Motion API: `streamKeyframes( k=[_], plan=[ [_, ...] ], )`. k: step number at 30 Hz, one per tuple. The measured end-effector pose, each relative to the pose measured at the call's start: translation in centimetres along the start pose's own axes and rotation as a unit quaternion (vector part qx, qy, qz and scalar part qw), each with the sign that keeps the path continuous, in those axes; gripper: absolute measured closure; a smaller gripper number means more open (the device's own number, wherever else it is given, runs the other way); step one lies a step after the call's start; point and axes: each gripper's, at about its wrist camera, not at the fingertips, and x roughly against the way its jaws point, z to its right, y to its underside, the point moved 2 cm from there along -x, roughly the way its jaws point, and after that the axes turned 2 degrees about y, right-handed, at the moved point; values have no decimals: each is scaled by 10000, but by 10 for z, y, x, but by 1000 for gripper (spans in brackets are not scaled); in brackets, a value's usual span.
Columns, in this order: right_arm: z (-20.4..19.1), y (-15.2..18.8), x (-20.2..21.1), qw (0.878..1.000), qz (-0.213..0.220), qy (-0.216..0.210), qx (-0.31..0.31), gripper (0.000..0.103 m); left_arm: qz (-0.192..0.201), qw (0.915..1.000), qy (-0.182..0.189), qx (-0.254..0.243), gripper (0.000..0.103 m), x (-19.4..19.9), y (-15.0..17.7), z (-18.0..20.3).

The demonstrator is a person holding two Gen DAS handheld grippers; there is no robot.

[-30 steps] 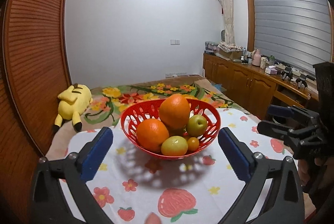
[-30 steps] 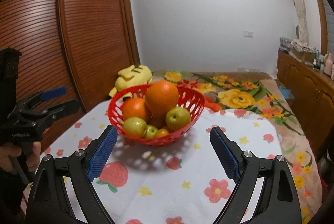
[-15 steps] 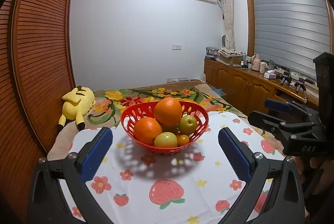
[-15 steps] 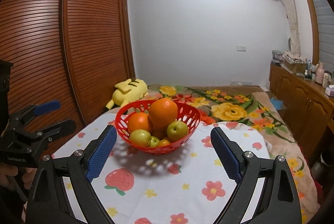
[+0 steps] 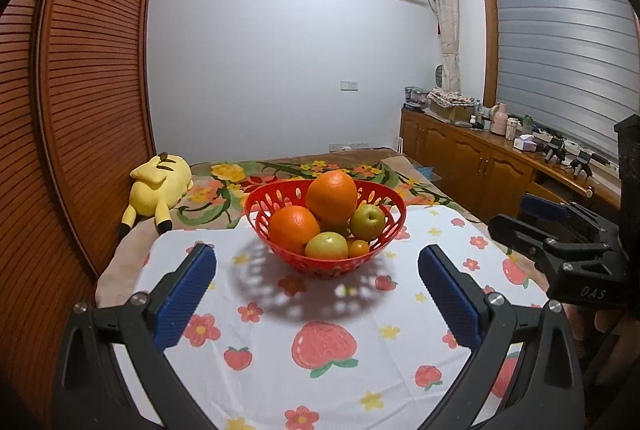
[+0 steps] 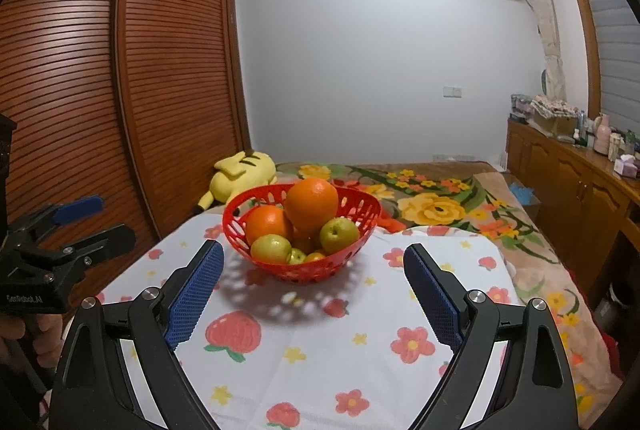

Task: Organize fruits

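A red perforated basket [image 5: 386, 242] stands on a white cloth printed with strawberries and flowers [image 5: 320, 346]. It holds two oranges, one on top [image 5: 331, 196] and one lower left [image 5: 293, 228], green apples [image 5: 367, 222] and a small orange fruit [image 5: 357, 248]. My left gripper [image 5: 316, 294] is open and empty, short of the basket. My right gripper [image 6: 314, 292] is open and empty, also short of the basket [image 6: 360, 254]. Each gripper shows at the edge of the other's view.
A yellow plush toy [image 5: 160, 185] lies on the flowered bedspread [image 6: 440, 205] behind the table. A slatted wooden wardrobe [image 5: 80, 109] stands to the left. A wooden cabinet with clutter [image 5: 480, 153] runs along the right wall.
Both grippers have drawn back and up from the basket, which now looks smaller and farther. Both stay open. The fruit has not moved.
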Motion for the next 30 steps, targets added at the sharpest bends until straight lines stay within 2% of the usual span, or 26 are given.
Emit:
streamKeyframes(
  k=[9, 15, 30],
  plan=[
    [-1, 14, 5, 9998, 93, 156, -35, 10, -66, 9999, -71, 135, 1, 3, 17, -9],
    [1, 23, -1, 9998, -1, 216, -53, 10, -158, 9997, -136, 138, 1, -1, 26, -12],
    [1, 24, -2, 9997, -13, 221, -60, 10, -165, 9997, -152, 127, 1, -3, 29, -11]
  ],
)
